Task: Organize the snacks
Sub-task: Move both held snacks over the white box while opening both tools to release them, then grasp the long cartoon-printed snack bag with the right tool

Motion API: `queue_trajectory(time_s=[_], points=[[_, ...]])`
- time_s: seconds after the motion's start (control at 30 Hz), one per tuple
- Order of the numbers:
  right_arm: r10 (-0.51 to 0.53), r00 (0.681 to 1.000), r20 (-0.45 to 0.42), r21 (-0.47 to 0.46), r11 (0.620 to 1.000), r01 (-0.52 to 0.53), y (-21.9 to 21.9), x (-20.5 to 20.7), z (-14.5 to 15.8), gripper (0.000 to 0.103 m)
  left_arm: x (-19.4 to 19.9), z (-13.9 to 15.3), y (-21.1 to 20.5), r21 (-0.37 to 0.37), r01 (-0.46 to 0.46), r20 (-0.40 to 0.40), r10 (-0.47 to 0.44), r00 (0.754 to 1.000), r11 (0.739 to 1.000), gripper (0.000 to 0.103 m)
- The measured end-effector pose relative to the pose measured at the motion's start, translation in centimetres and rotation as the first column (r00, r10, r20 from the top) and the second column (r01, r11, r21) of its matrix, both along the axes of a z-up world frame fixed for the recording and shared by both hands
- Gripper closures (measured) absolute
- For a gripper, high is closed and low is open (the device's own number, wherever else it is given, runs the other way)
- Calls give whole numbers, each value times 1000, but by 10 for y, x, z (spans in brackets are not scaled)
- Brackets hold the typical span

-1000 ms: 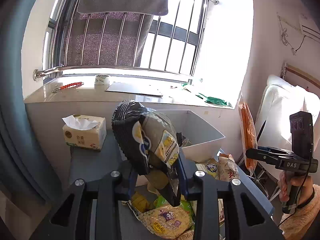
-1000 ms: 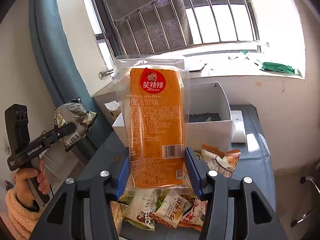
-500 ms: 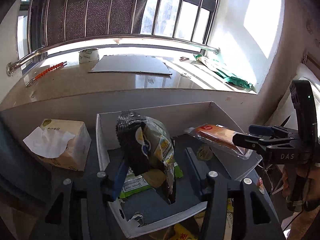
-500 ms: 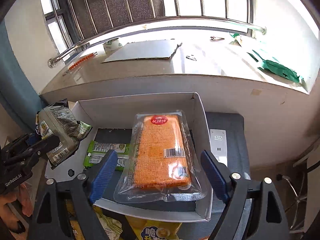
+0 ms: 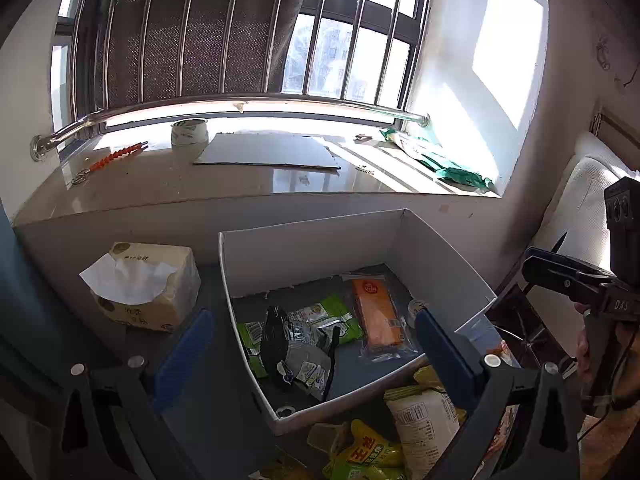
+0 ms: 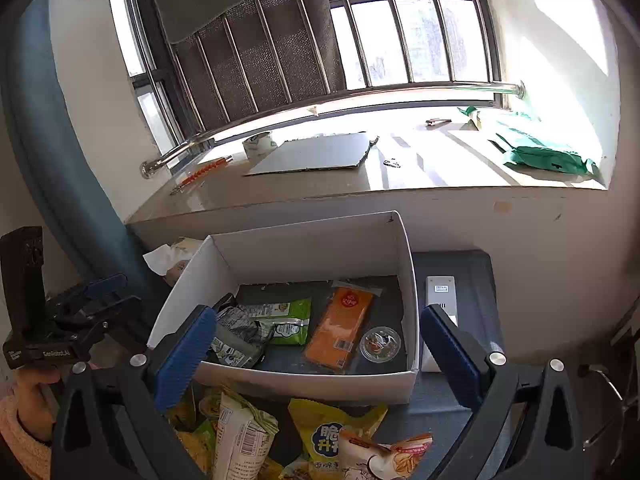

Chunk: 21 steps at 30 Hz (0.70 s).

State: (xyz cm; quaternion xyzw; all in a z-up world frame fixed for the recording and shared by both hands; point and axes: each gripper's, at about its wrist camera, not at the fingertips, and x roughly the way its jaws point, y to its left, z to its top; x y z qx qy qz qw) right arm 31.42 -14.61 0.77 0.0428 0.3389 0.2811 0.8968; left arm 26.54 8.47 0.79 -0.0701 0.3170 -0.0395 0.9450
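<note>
With both the left gripper (image 5: 312, 356) and right gripper (image 6: 316, 352) held open and empty above the box (image 6: 304, 380), where the orange pack (image 6: 340, 328) lies, the snacks (image 6: 320, 440) heaped against its near wall could be knocked off the counter (image 6: 472, 268) if reached for carelessly.

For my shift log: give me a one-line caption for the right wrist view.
Open right gripper above white cardboard box holding orange cake packet and green snack bags; loose snacks wait below.

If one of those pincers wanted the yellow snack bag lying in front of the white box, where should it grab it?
I'd grip the yellow snack bag by its crimped top edge, the end nearest the white box, coming from above. It lies flat among other packets, so that thin seam probably gives the open right gripper the cleanest pinch.
</note>
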Motion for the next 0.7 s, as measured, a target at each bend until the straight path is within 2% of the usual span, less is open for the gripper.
queue_trajectory(time_s=[0.1,0.27,0.4,0.53,0.6,0.67,0.7], points=[[19,999,42,56,998,-21,-11,-32,6,0,-34,11,-9,15,19,66,-20,998,1000,0],[36,997,64,129,991,-44,-29,-81,1,0,-89,10,-29,57,51,109,-57,992,997,0],[25,996,90,159,987,-39,-41,-117,-12,0,-125,0,-38,23,47,127,-50,991,999,0],[-55,991,120,167,985,35,-60,-152,-36,0,-161,-28,-44,12,5,126,-7,992,1000,0],[-106,989,103,207,975,83,-73,-169,-54,0,-181,-43,-43,-37,-34,127,38,991,999,0],[-126,990,61,216,970,110,-83,-184,-74,0,-201,-57,-44,-103,-52,126,65,990,993,0],[-137,989,46,212,969,124,-86,-189,-80,0,-208,-63,-46,-111,-56,123,70,990,992,0]])
